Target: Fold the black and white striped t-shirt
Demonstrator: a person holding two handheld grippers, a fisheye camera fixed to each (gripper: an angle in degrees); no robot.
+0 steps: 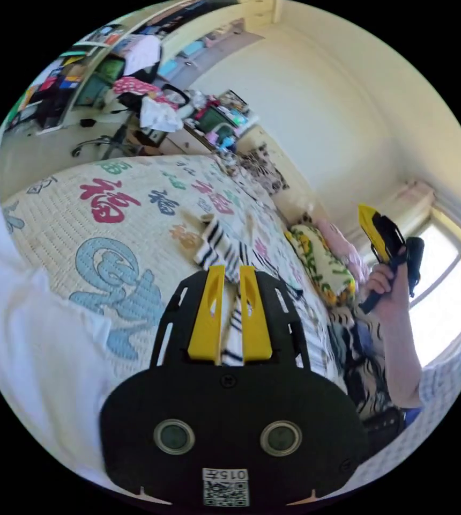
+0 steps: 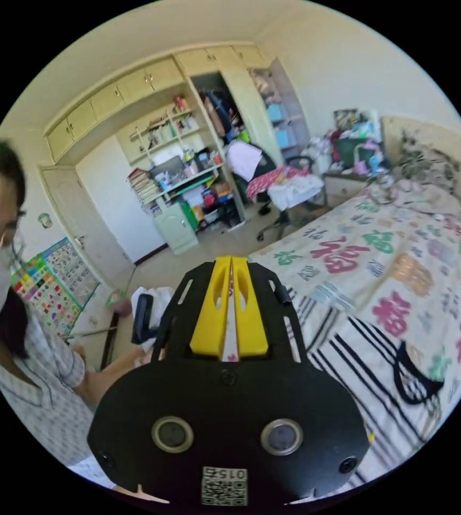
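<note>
While the striped t-shirt (image 2: 380, 370) lay spread on the bed (image 1: 107, 214), the left tongs (image 1: 229, 273) gripped a fold of it, seemingly to lift a sleeve, and the right tongs (image 2: 231, 265), raised clear, were nearly closed on nothing.

T-shirt (image 2: 370, 365) spread on bed (image 2: 402, 257), chair (image 2: 284, 198) piled with clothes set beside bed, shelves (image 2: 171, 161) behind chair.

Soft striped cloth of the t-shirt (image 1: 225, 249) is lying ahead of the left gripper (image 1: 230, 273), whose yellow jaws are looking like matt plastic; quilted bedspread (image 1: 80, 225) beneath.
</note>
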